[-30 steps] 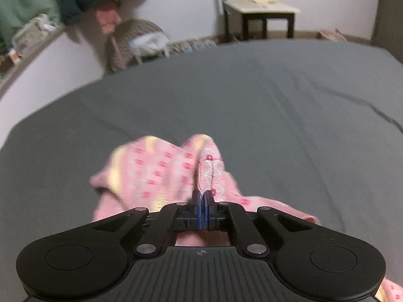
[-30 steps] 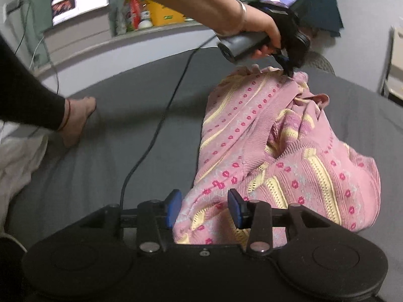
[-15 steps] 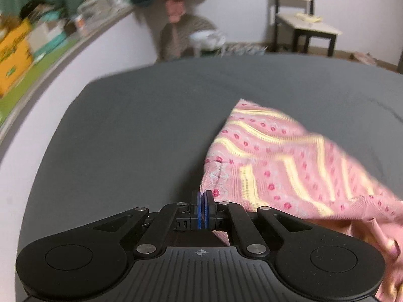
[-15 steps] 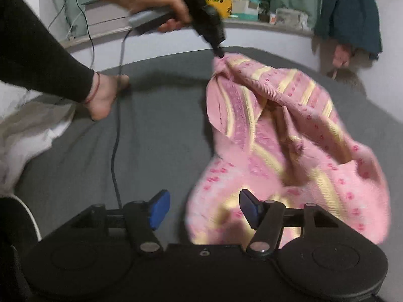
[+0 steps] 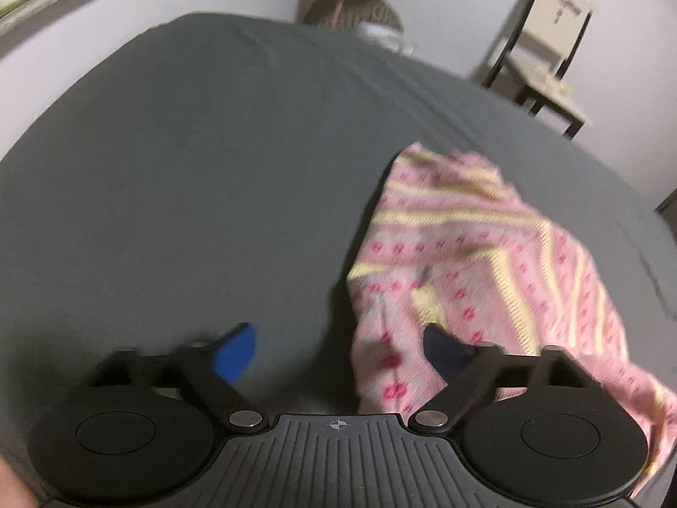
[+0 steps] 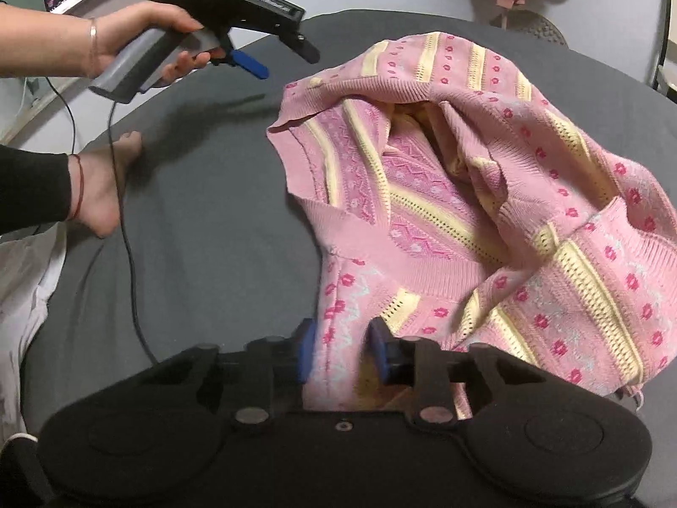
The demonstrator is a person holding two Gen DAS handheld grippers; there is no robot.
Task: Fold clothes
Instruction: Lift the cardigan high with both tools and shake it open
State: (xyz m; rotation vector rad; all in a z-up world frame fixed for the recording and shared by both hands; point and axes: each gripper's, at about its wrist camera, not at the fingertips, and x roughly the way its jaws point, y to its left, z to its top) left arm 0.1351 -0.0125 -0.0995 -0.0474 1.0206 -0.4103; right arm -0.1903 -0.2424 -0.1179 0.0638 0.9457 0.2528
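A pink knit sweater (image 6: 465, 194) with yellow stripes and red flowers lies crumpled on the grey bed (image 6: 203, 220). My right gripper (image 6: 342, 355) straddles its near hem; the jaws are half closed, with fabric bunched between the blue pads. A hand holds my left gripper (image 6: 287, 65) in the air to the left of the collar, open and empty. In the left wrist view the left gripper (image 5: 338, 351) is spread wide. The sweater (image 5: 486, 245) drapes over its right finger and leaves the blue left fingertip (image 5: 235, 351) bare above the bed (image 5: 190, 148).
A bare foot (image 6: 105, 186) rests on the bed at left, with a black cable (image 6: 127, 254) trailing past it. White fabric (image 6: 25, 296) lies at the left edge. A chair (image 5: 546, 63) and a wicker stool (image 5: 351, 12) stand beyond the bed by the wall.
The left gripper has opened and let go of the sweater, which dropped onto the bed. The right jaws have narrowed around the hem.
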